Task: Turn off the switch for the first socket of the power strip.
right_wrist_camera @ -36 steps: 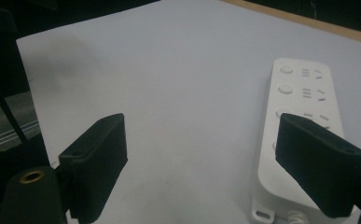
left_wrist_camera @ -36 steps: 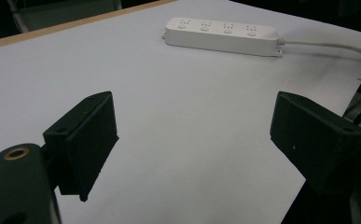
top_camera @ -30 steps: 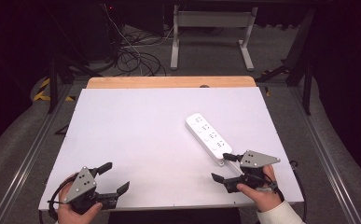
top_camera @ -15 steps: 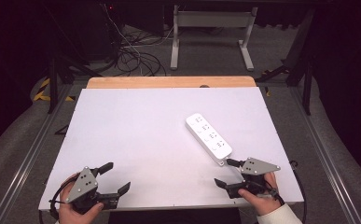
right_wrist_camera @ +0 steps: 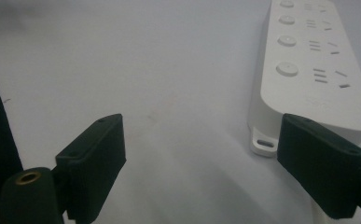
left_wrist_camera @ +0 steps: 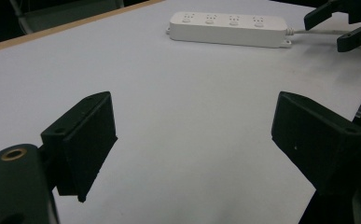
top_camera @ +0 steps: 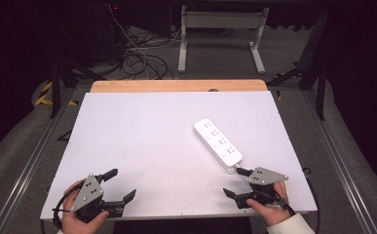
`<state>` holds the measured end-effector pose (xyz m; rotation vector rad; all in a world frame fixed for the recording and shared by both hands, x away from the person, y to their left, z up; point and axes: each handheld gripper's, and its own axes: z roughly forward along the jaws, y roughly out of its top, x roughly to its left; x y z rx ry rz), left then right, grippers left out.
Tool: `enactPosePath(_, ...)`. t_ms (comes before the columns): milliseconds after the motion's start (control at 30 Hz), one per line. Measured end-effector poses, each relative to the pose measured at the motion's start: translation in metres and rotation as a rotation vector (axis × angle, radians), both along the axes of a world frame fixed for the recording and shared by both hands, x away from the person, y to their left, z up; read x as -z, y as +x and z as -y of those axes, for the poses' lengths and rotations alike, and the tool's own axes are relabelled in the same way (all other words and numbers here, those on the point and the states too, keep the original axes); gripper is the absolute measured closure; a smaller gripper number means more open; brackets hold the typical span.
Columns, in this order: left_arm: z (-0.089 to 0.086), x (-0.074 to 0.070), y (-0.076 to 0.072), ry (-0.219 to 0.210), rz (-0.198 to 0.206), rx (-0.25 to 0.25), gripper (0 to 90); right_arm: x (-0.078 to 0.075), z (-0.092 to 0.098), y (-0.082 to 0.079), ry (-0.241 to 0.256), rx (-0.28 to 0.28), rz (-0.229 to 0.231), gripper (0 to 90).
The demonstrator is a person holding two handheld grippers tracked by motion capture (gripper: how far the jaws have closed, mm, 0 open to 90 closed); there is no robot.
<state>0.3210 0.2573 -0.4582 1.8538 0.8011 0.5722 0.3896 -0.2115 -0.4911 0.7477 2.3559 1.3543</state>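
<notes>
- the left gripper is held at the near left edge of the table, jaws spread wide with nothing between them; it is probably parked there in readiness, well apart from anything to be handled.
- the right gripper is held at the near right edge, jaws likewise wide and empty; in the right gripper view one jaw is seen just beside the near end of the power strip, though contact cannot be confirmed.
- the power strip is laid flat and diagonally on the right half of the table, sockets and buttons upward, its cabled end turned toward the right gripper; that end is judged the easier one to reach.
- the white tabletop is otherwise bare, with a strip of wooden edge exposed at the far side.
- beyond the table, a dark room is seen: loose cables on the floor and a pale metal stand.
</notes>
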Motion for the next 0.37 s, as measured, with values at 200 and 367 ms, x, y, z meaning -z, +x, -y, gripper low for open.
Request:
enactPosePath(200,-0.001,0.0001,0.0007,-0.011,-0.002,0.001,14.2,-0.003,0.0012,-0.0006,0.014,-0.012,0.028,16.1)
enactPosePath(367,0.0001,0.0002,0.0006,0.007,0.023,-0.007,13.5,-0.0058,0.0021,-0.002,0.028,-0.022,0.056,16.1)
